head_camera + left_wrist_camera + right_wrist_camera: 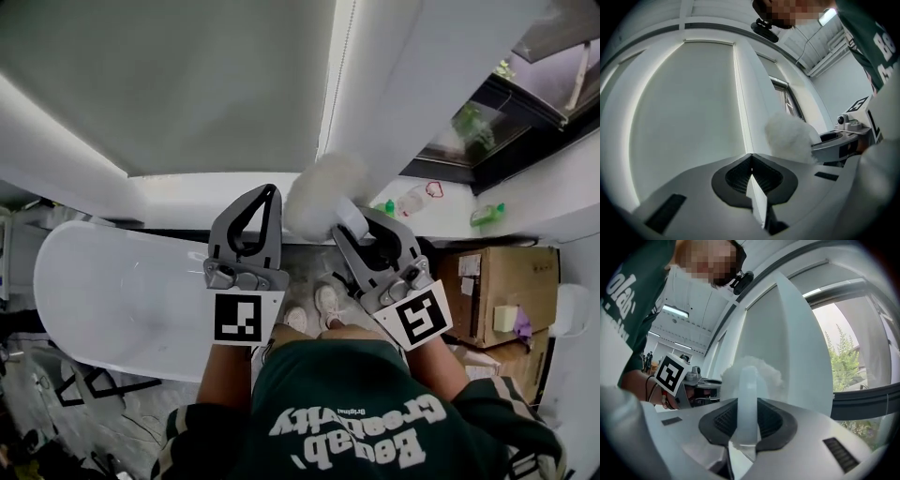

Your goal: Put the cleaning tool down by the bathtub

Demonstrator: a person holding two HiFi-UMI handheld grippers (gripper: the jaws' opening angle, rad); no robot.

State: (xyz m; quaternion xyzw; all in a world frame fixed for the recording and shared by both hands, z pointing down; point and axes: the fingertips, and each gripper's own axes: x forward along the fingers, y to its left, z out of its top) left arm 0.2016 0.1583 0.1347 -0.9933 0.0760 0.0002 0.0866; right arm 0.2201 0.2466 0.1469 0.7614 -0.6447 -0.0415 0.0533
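The cleaning tool is a fluffy white duster (319,202) on a pale translucent handle (747,399). My right gripper (354,227) is shut on that handle, and the fluffy head (754,371) sticks out just past the jaws, held level in the air. Close beside it on the left, my left gripper (269,192) has its jaws together with nothing between them (751,157). From the left gripper view the duster (790,138) floats to the right. The white bathtub (122,300) lies below and to the left of both grippers.
A window sill with green-capped bottles (487,214) runs behind the tub under a dark window (525,103). A cardboard box (502,291) stands at the right. The person's shoes (314,305) are on the floor between tub and box. A white blind (684,108) fills the front.
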